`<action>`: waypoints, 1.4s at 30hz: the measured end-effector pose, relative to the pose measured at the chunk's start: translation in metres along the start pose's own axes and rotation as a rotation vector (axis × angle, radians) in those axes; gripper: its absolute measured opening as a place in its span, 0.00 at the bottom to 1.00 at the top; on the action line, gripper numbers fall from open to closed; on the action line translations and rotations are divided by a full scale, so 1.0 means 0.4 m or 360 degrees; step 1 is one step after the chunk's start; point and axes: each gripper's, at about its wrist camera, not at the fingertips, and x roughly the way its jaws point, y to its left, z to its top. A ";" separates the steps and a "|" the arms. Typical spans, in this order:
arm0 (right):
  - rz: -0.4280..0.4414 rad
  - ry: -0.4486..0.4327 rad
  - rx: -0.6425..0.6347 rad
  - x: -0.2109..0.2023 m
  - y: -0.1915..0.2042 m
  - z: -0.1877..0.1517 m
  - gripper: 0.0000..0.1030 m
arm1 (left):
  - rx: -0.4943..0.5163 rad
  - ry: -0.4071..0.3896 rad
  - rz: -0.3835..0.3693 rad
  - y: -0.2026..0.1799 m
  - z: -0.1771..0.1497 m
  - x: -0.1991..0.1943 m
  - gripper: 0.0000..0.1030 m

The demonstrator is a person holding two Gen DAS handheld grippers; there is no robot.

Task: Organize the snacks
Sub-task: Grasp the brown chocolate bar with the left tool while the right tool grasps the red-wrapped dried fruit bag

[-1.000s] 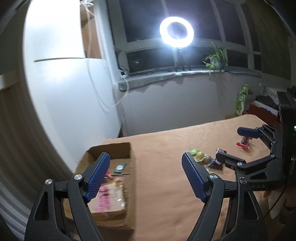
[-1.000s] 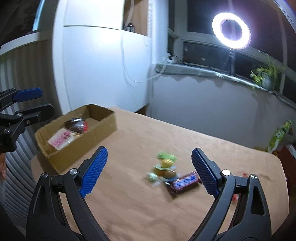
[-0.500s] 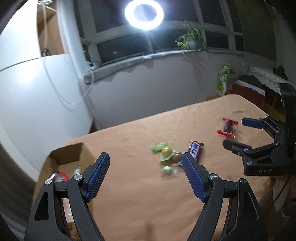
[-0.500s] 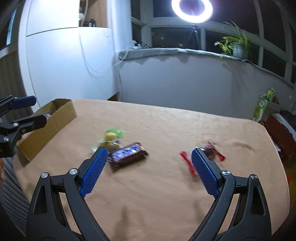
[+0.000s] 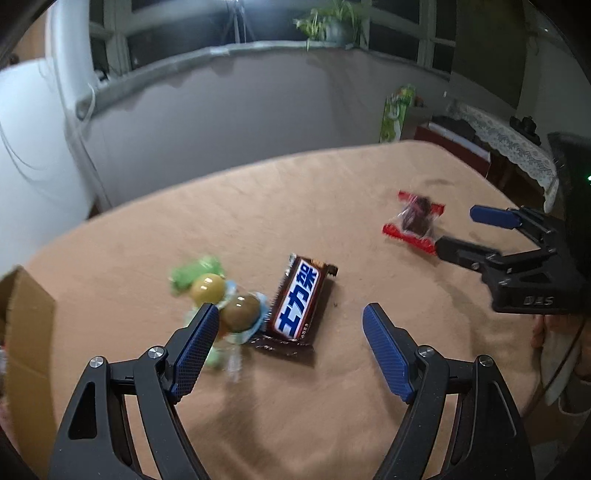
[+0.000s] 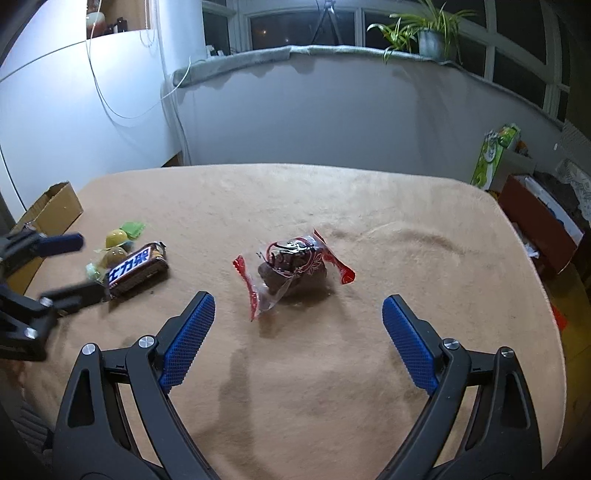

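- The brown chocolate bar [image 5: 300,302] lies flat on the tan tablecloth [image 5: 332,206], sitting between the left gripper's [image 5: 288,347] two blue pads, closer to the left one, at about 12 o'clock from the claw's midpoint.
- That claw is spread wide with nothing between its pads; the bar is ahead of the tips, not touched.
- Pressed against the bar's 9 o'clock side is a cluster of small wrapped candies [image 5: 218,295], green and yellowish, with the left pad overlapping them in the left wrist view.
- Out at 2 o'clock from the bar, well apart, lies the red-ended clear packet [image 6: 291,264] holding something dark.
- That packet sits at 12 o'clock from the right gripper [image 6: 295,332], ahead of its tips; this claw too stands fully apart and empty.
- At the far 9 o'clock edge of the table, the cardboard box [image 6: 55,206] shows only a corner.
- Against half a second ago: both cameras have dropped closer to the table and the snacks loom larger. The ring light has slid out of the top of both views. The packet now centres between the right pads, where before it sat by the right pad.
- On the sill behind, a potted plant [image 6: 424,29].
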 end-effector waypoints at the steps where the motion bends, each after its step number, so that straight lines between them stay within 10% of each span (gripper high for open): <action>1: 0.0017 0.0019 -0.0001 0.009 -0.003 0.004 0.92 | -0.0007 0.0021 -0.0021 0.001 0.002 0.015 0.77; 11: 0.0123 0.0140 -0.0050 0.112 0.003 0.062 0.91 | -0.0045 0.0016 -0.0035 0.022 0.030 0.045 0.54; 18: 0.0167 0.0105 -0.0014 0.123 -0.010 0.069 0.72 | 0.0019 0.0022 0.0023 0.005 0.036 0.063 0.55; 20: 0.0185 0.0111 -0.0023 0.126 -0.007 0.068 0.48 | 0.0042 0.0020 0.0058 -0.003 0.032 0.063 0.55; 38: 0.0182 0.0095 -0.0029 0.123 -0.005 0.061 0.47 | 0.0071 0.0075 -0.0035 -0.057 -0.014 0.039 0.41; 42: 0.0186 0.0092 -0.0027 0.122 -0.006 0.060 0.47 | 0.0044 0.0078 -0.0046 -0.060 -0.016 0.042 0.26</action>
